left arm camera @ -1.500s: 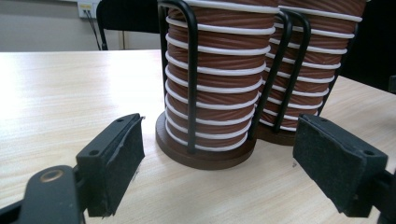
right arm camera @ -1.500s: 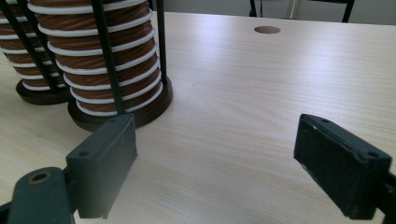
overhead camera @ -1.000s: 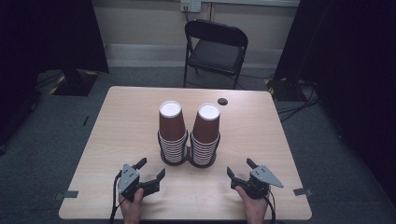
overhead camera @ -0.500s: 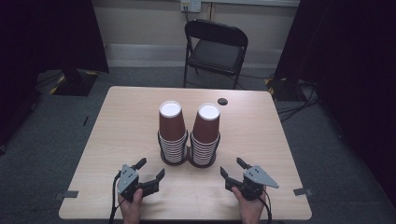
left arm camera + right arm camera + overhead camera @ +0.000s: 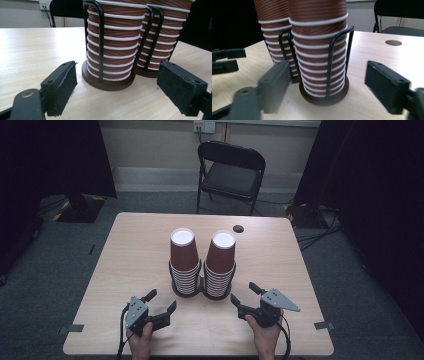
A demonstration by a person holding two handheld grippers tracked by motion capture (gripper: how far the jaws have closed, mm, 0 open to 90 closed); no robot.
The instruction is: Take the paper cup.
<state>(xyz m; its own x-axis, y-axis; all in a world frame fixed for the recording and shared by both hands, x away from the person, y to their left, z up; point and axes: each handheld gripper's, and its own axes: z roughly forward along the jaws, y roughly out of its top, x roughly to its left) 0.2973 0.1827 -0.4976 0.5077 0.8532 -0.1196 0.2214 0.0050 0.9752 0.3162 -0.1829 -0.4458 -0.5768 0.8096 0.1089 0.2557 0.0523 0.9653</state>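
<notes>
- Two stacks of brown paper cups are standing in wire holders at the table's middle, untouched.
- Left gripper is waiting near them, jaws wide, empty.
- Right gripper is facing its stack, jaws just opening, nothing between; no cup is taken yet.

Both hands come in from the near edge of the table, each holding a gripper. The left gripper lies low in the left hand, jaws spread wide and pointing forward and slightly inward, nothing between them. The right gripper, in the right hand, has just been opening; its jaws stand apart, empty, angled inward.
</notes>
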